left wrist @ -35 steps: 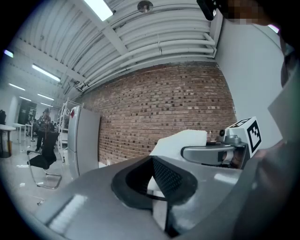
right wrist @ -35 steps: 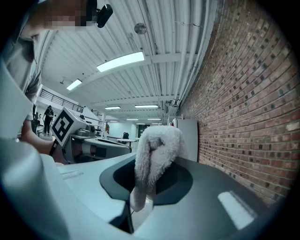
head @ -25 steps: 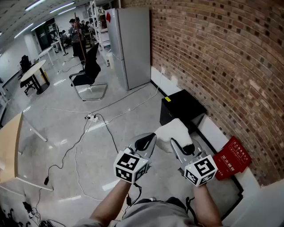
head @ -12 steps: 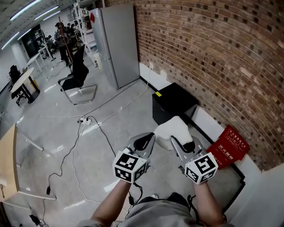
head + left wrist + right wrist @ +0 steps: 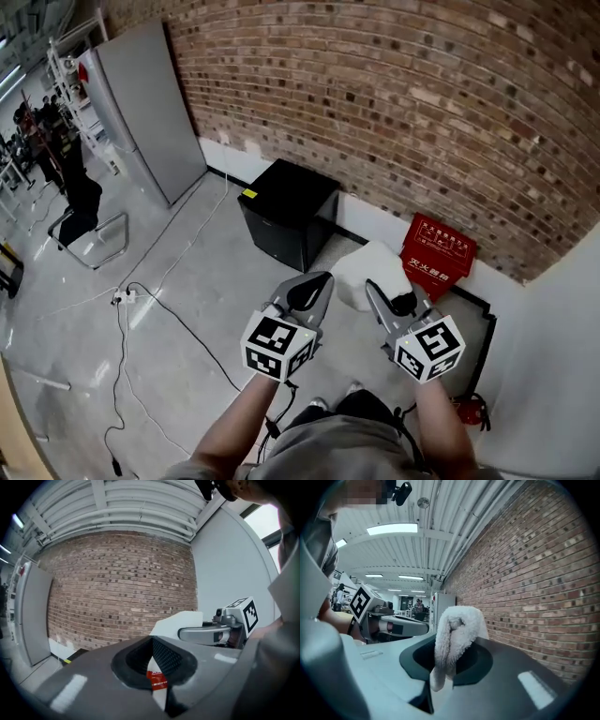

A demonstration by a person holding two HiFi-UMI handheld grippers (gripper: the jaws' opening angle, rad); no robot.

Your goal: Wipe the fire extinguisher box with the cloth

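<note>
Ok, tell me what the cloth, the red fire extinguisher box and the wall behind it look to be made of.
Cloth: white terry-like fabric, with a fuzzy, soft nap.
Fire extinguisher box: red, smooth flat panels with white print. Painted metal or plastic, can't tell which.
Wall: bare brick, matte, with mortar lines showing.

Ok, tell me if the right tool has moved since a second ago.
Yes. The right tool, clamping the cloth, has swung right, off the black cabinet and toward the red fire extinguisher box.
</note>
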